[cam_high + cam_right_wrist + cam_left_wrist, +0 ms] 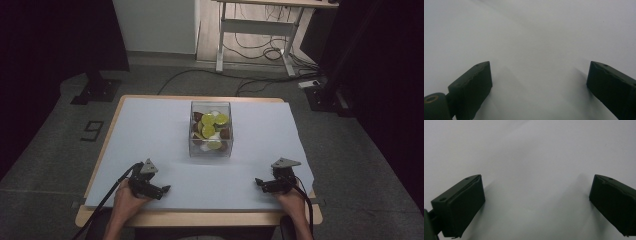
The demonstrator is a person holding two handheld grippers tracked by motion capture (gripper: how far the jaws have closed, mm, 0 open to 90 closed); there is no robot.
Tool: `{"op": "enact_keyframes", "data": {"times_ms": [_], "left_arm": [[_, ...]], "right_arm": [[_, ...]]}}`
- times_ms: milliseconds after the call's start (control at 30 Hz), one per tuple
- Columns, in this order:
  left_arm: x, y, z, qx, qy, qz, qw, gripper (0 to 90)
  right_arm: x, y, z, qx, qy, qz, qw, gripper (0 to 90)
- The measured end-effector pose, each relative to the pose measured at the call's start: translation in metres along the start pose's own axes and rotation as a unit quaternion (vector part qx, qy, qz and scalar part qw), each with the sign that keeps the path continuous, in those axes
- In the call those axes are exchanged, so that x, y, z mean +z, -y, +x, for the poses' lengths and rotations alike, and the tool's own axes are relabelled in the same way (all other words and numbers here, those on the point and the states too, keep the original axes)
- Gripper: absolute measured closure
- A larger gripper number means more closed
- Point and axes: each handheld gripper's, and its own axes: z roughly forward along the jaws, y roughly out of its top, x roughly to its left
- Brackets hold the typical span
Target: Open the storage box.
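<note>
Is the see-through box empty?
No, the high view shows the clear box on the pale mat holding a heap of yellow-green, brown and white round pieces.

Box [211, 129] mid-table [150, 125], behind left gripper [164, 189] and right gripper [258, 182].

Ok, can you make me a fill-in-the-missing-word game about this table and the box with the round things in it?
1. The clear box holds round pieces, and the brightest ones are yellow-____.
2. Both grippers have their jaws ____, with nothing between them.
3. The left gripper and right gripper rest on the ____ side of the pale mat, closest to the person.
4. The number of hands on the table is ____.

Missing words: green; open; near; two
</note>
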Motion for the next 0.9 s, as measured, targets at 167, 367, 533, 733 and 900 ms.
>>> {"op": "enact_keyframes", "data": {"times_ms": [167,367,533,733,900], "left_arm": [[0.0,-0.0001,0.0,0.0,0.0,0.0,1.0,0.0],[0.0,-0.0001,-0.0003,-0.002,-0.001,0.001,1.0,0.0],[-0.0001,0.0,-0.0005,-0.003,-0.001,0.001,1.0,0.0],[-0.0001,-0.0001,-0.0006,-0.003,-0.001,0.001,1.0,0.0],[-0.0003,-0.0003,-0.0008,-0.005,-0.002,0.001,1.0,0.0]], "right_arm": [[0.0,0.0,0.0,0.0,0.0,0.0,1.0,5.6],[-0.0001,-0.0001,0.0,-0.001,0.001,0.0,1.0,5.6],[-0.0001,-0.0002,0.0001,-0.001,0.001,0.0,1.0,5.6],[-0.0001,-0.0005,0.0002,0.0,0.001,0.002,1.0,5.6],[0.0003,-0.0018,0.0009,0.003,0.003,0.005,1.0,5.2]]}}
